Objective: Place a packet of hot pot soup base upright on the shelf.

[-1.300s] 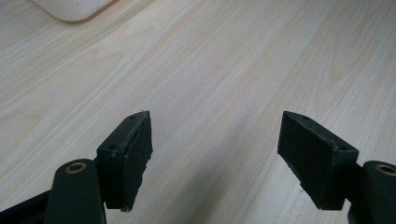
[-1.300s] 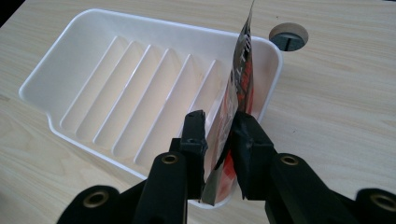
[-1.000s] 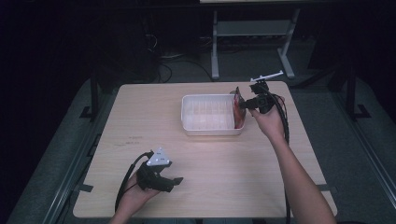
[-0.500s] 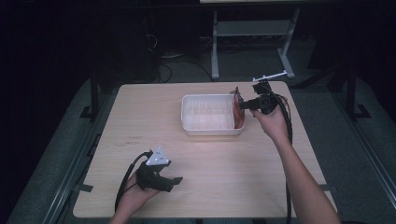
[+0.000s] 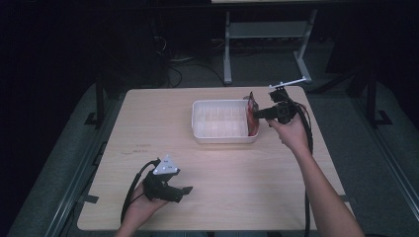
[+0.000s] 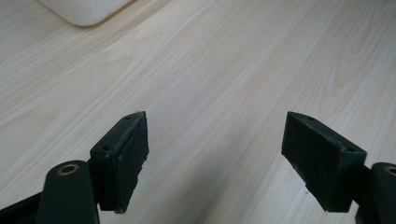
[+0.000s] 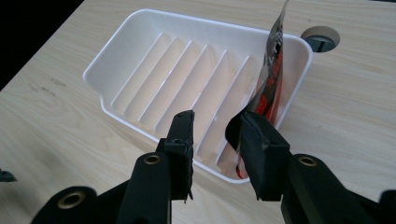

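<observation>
A white ribbed tray (image 5: 217, 102) sits on the wooden table, right of centre. A red and silver packet (image 5: 251, 106) stands on edge inside its right end, leaning on the wall. My right gripper (image 5: 258, 114) reaches in at that end. In the right gripper view the tray (image 7: 140, 18) lies ahead, and the packet (image 7: 273, 60) runs up past the right jaw. My right gripper (image 7: 210, 121) is open with a narrow gap; the packet's lower edge sits against the right jaw's inner face. My left gripper (image 5: 185, 191) rests near the front left, and in its own view it (image 6: 215, 126) is open over bare wood.
A round cable hole (image 7: 320, 37) in the tabletop lies just beyond the tray's far corner. A corner of the tray (image 6: 84, 9) shows at the top of the left gripper view. Dark floor and a metal stand (image 5: 267, 34) lie behind the table.
The right gripper and the packet have sunk a little lower at the tray's right end. The left gripper has not moved.
</observation>
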